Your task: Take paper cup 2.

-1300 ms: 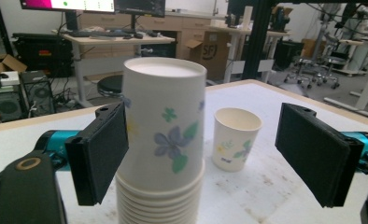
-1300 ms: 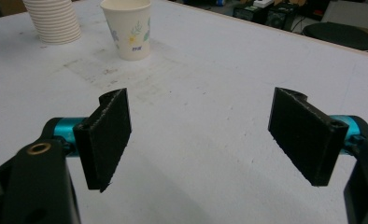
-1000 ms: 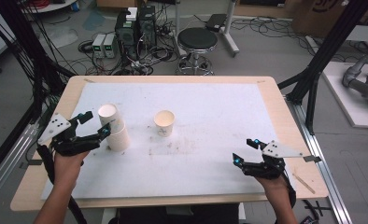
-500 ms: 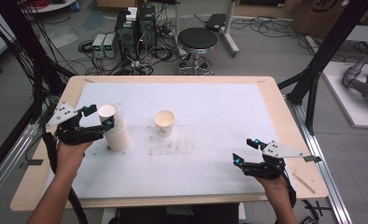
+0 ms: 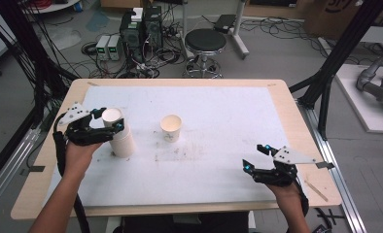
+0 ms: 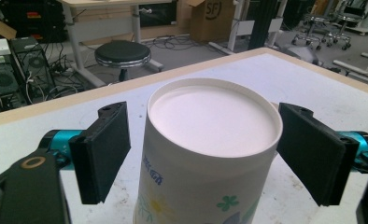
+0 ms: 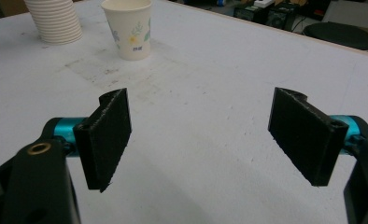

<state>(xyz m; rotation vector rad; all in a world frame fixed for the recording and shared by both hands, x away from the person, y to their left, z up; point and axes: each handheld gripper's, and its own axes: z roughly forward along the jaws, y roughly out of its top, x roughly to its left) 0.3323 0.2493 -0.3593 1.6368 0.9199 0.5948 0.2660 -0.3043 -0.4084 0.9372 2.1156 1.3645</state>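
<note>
A stack of upturned white paper cups [image 5: 121, 141] stands at the left of the white table mat [image 5: 228, 116]. My left gripper [image 5: 111, 120] straddles the top cup [image 6: 210, 154]. Its jaws have just been closing, with the cup between them. A gap still shows beside the left pad [image 6: 105, 154], and the right pad [image 6: 313, 154] sits at the rim. A single upright cup [image 5: 171, 128] with a flower print stands mid-table. My right gripper [image 5: 253, 157] hovers open over bare mat at the front right. The right gripper view has that cup [image 7: 127, 28] and the stack [image 7: 55, 18] far off.
The mat shows scuff marks in front of the single cup. A thin wooden stick [image 5: 317, 190] lies on the table's right border. Behind the table stand a black stool [image 5: 205, 41] and computer boxes [image 5: 141, 29]. Black frame posts [image 5: 335, 58] flank both sides.
My left gripper slid away from the person and to the right, up to the stack's top, and its jaws narrowed around the top cup. The right gripper stayed put.
</note>
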